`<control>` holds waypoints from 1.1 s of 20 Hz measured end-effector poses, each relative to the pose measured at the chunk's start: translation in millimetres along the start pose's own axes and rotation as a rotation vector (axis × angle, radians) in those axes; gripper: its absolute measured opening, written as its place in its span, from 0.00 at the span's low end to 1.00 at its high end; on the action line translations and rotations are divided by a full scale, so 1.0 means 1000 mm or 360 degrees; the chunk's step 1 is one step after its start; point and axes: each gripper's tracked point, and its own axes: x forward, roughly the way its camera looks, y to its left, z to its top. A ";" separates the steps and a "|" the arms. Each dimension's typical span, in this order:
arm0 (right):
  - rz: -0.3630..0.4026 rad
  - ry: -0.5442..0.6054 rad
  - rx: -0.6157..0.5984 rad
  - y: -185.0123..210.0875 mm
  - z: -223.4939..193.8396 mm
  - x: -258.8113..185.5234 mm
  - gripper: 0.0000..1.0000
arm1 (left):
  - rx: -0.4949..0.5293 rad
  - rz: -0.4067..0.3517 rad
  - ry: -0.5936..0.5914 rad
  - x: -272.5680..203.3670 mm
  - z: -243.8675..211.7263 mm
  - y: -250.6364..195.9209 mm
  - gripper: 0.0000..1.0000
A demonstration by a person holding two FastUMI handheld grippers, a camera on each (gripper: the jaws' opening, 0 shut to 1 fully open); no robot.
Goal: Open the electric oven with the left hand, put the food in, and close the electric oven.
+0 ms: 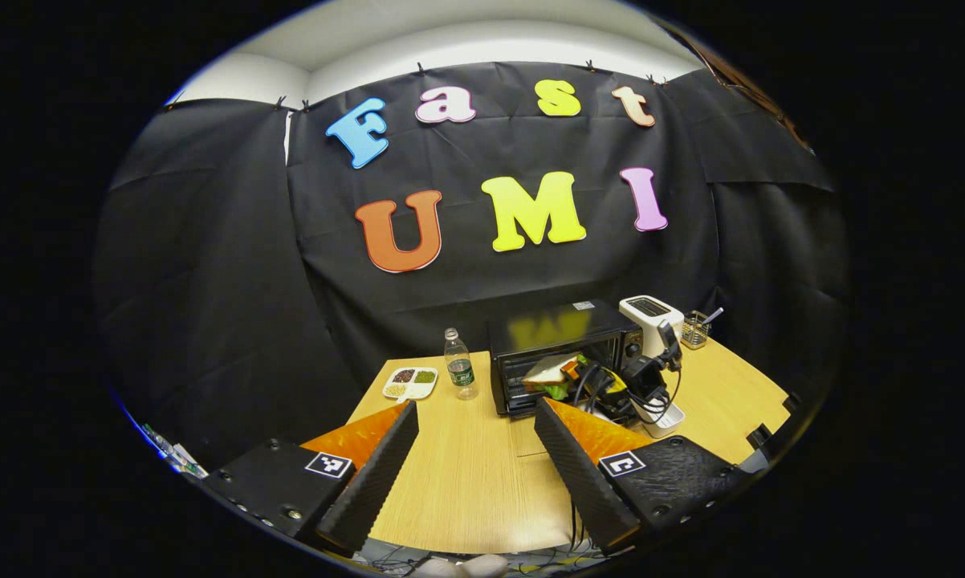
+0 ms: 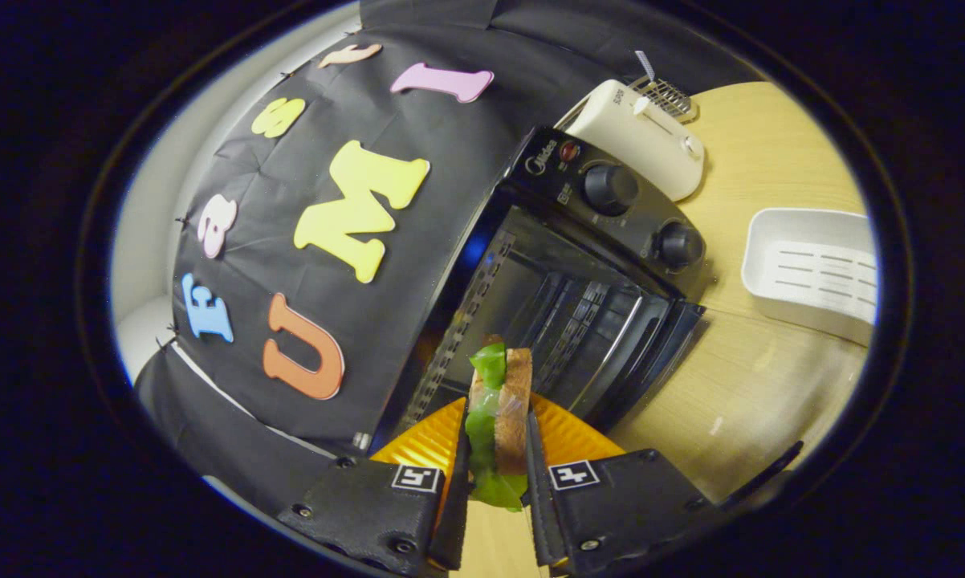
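Right gripper view is showing the electric oven (image 2: 579, 273) standing open on the table (image 2: 739, 385), and the right gripper (image 2: 494, 449) is clamping the sandwich (image 2: 502, 401) just before the cavity. Soft and light, it is likely crushing easily, so holding across the bread faces suits. Left gripper (image 1: 474, 449) is hanging back, spread wide, empty.

You see the black electric oven (image 2: 579, 265) open near the tabletop's back edge, and the lettuce sandwich (image 2: 498, 409) at its mouth.
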 end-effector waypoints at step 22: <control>-0.0227 0.0077 -0.0721 -0.011 0.045 -0.026 1.00 | -0.0135 -0.0044 -0.0068 0.017 0.020 -0.005 0.96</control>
